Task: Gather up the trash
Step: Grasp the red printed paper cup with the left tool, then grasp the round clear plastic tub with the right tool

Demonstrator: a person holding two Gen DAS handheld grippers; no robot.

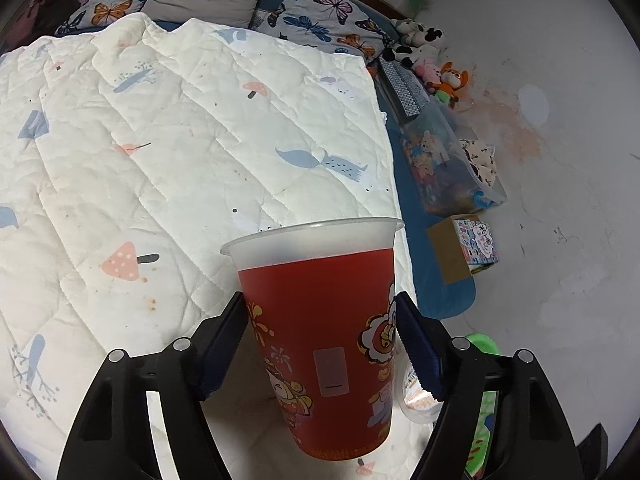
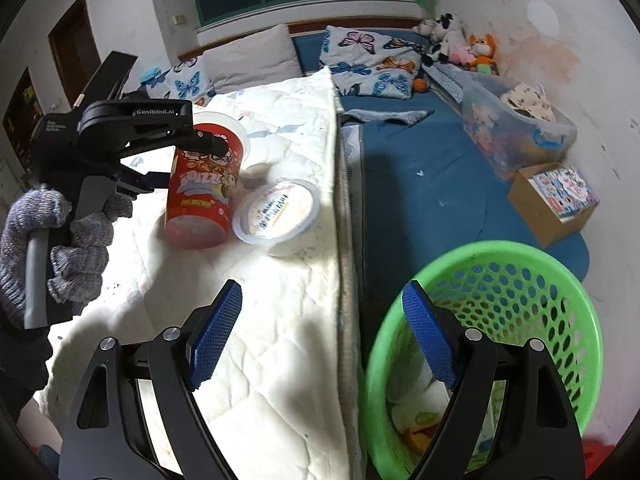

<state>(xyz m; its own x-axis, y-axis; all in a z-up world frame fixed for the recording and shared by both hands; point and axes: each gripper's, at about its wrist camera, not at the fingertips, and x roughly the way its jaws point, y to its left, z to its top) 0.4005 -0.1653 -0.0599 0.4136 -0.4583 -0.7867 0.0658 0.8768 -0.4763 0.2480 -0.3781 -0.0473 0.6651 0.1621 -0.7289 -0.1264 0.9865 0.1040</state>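
A red printed plastic cup (image 1: 320, 340) with a frosted rim stands upright on the white quilt (image 1: 160, 160). My left gripper (image 1: 320, 304) is shut on it, one pad pressing each side at mid height. From the right wrist view the same cup (image 2: 200, 192) sits in the left gripper (image 2: 188, 160), held by a gloved hand (image 2: 60, 248). A shallow white lidded tub (image 2: 278, 216) lies just right of the cup. My right gripper (image 2: 322, 308) hangs open with nothing in it, above the quilt's edge and the green mesh basket (image 2: 520, 320), which holds some trash.
The folded quilt ends in a straight edge (image 2: 340, 240), with the blue sheet (image 2: 420, 184) beyond it. A clear bin of toys (image 2: 516, 136) and a cardboard box (image 2: 556, 200) stand by the wall. Butterfly pillows (image 2: 372, 60) and plush toys (image 2: 460, 44) lie at the head end.
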